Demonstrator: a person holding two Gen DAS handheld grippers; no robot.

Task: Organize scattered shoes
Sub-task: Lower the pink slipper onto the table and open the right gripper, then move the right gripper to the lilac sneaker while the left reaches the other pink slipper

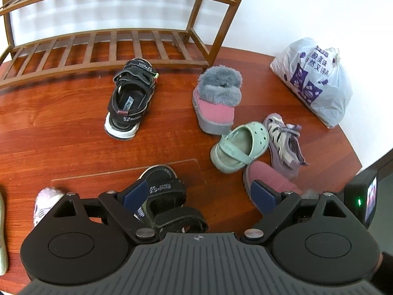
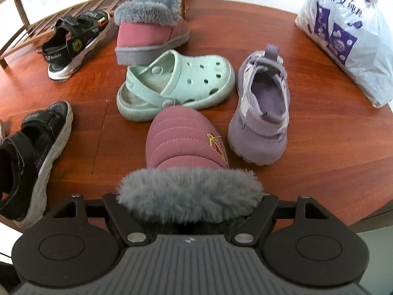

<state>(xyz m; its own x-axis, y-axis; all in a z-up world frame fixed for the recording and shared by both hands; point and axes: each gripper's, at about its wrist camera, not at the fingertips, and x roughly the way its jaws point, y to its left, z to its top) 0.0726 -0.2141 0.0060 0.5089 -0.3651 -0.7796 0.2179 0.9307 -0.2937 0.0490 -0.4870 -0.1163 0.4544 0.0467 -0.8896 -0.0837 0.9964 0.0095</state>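
Note:
Shoes lie scattered on the red-brown wooden floor. My left gripper [image 1: 200, 195] is open above the near black sandal [image 1: 167, 196], with nothing pressed between its blue pads [image 1: 135, 194]. The toe of a pink boot [image 1: 267, 174] shows beside its right pad. My right gripper [image 2: 190, 196] points down over that pink boot [image 2: 186, 137]. The boot's grey fur collar [image 2: 189, 194] fills the gap between the wide jaws and hides the pads. The fur looks unsqueezed and the boot rests on the floor.
Ahead lie a second pink fur boot [image 2: 152, 32], a mint clog [image 2: 176, 81], a purple shoe [image 2: 262, 113] and another black sandal [image 1: 130, 98]. An empty wooden shoe rack [image 1: 98, 46] stands by the wall. At the right, a white plastic bag [image 1: 316, 78].

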